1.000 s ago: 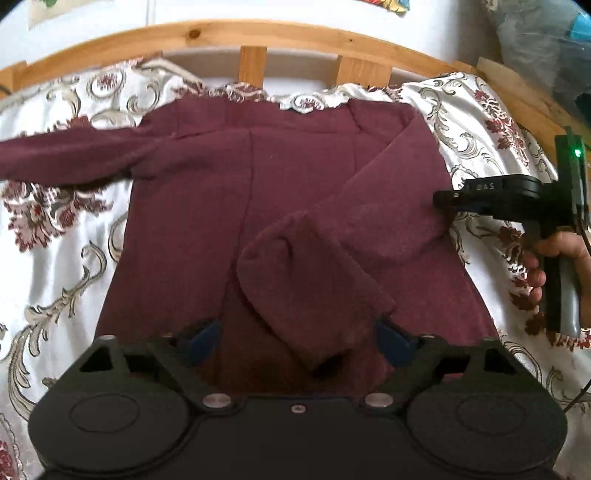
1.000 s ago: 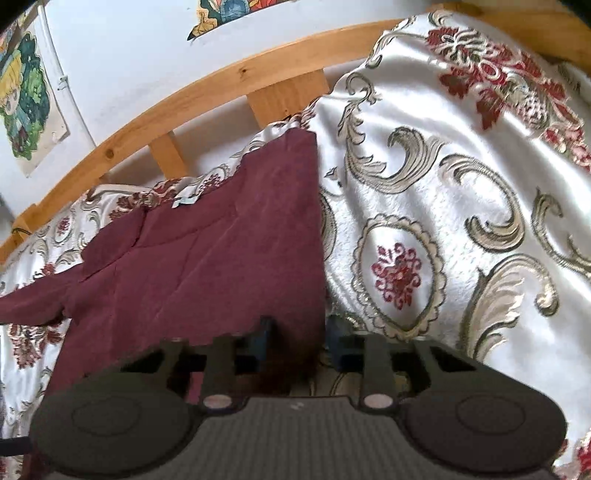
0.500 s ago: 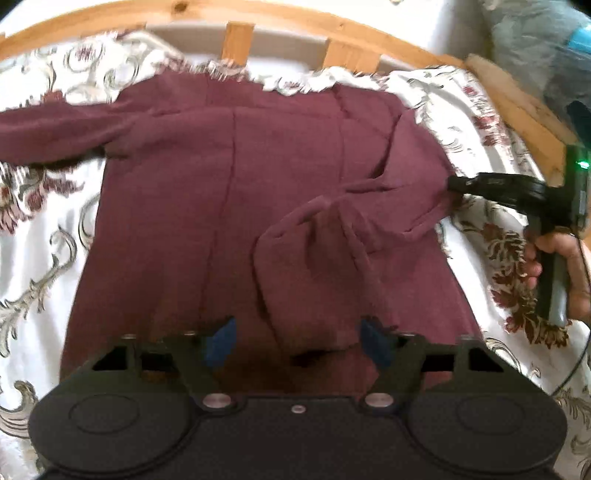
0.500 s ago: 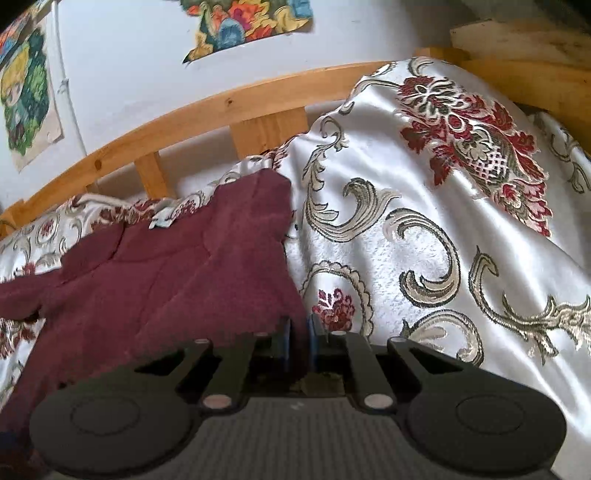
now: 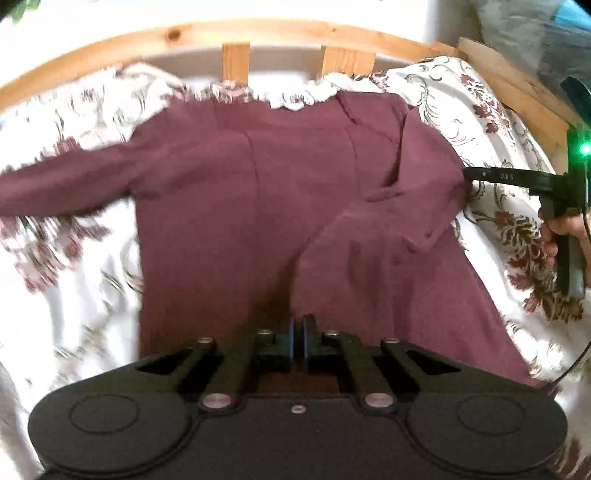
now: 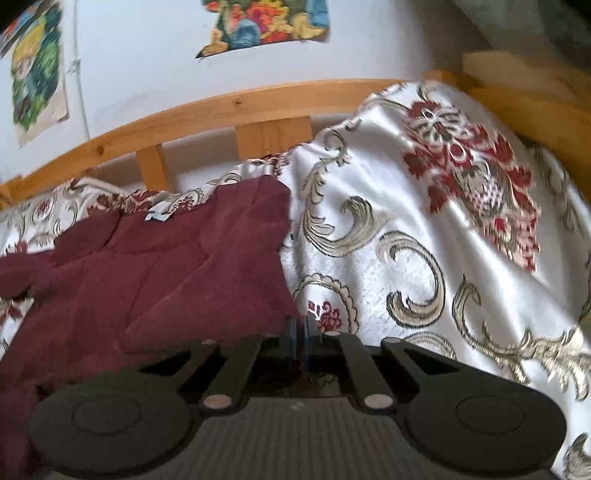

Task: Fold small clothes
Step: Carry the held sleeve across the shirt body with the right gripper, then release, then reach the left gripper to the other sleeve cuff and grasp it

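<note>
A maroon long-sleeved sweater [image 5: 229,221] lies flat on the patterned bedspread, collar toward the headboard. Its right sleeve [image 5: 373,254] is folded in over the body; its left sleeve [image 5: 62,188] stretches out to the left. My left gripper [image 5: 297,332] is shut on the cuff end of the folded sleeve. My right gripper [image 6: 298,325] is shut on the sweater's right edge [image 6: 284,295] at the fold of the sleeve; it also shows in the left wrist view [image 5: 469,173], at the sweater's right side.
The white, gold and red floral bedspread [image 6: 424,258] covers the bed. A wooden slatted headboard [image 5: 236,59] runs along the far edge. Wooden boards [image 6: 517,77] stand at the right. Posters [image 6: 266,22] hang on the wall.
My left gripper has closed on the folded sleeve's cuff. My right gripper closed on the sweater's right edge about half a second ago and still holds it.
</note>
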Demonstrator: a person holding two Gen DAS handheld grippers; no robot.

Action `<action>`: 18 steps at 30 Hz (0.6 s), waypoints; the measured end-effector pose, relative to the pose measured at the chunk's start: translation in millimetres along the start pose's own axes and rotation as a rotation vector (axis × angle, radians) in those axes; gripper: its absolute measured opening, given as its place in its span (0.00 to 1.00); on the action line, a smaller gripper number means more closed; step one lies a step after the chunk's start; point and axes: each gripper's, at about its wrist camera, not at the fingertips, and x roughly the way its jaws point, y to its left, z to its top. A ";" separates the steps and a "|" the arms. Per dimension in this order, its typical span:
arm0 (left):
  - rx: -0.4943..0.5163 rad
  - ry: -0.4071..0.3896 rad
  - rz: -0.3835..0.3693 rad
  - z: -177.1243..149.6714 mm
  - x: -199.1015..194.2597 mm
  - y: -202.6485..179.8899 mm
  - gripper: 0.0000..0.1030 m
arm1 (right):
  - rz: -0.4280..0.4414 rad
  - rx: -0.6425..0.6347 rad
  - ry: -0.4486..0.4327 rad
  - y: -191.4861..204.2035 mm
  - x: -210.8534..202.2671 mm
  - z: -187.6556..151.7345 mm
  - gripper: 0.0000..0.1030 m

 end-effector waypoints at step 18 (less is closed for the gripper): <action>-0.066 0.058 0.073 -9.0 3.9 40.4 0.73 | -0.061 -0.053 0.029 38.9 -2.0 -6.0 0.71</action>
